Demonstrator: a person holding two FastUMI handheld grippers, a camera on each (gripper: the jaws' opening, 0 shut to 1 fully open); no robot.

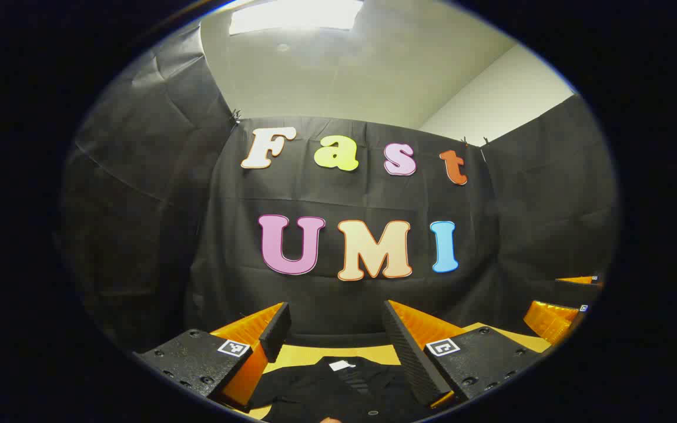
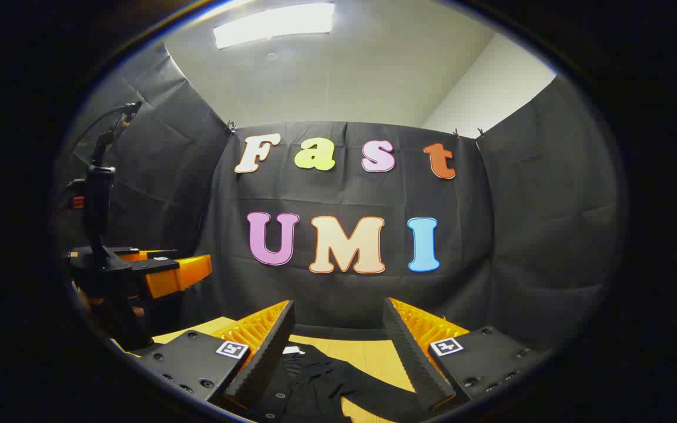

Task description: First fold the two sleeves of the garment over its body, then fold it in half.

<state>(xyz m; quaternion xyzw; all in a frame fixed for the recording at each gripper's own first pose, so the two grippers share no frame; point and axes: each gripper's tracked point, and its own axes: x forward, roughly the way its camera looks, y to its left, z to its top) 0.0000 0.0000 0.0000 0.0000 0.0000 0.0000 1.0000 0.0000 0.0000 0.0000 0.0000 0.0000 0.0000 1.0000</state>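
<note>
A: What does the garment look like?

B: It is a black shirt lying flat on a yellow-brown table. In the left gripper view its collar end faces the far wall, with a small white tag at the neck and a dark button lower down. In the right gripper view the shirt lies between the fingers, and one sleeve runs out to the right over the bare table.

A: And the grippers?

B: The left gripper is held above the shirt with its jaws wide apart, nothing between them. The right gripper is the same: jaws apart, over the cloth, gripping nothing.

A: Anything else around?

B: In the right gripper view the left gripper stands off to the left, level with the table edge, with a dark stalk rising from it. A ceiling light glows overhead.

A: Any writing to read?

B: The white tag is too small to read. Each gripper body carries a small square black-and-white marker, a pattern and not words.
</note>
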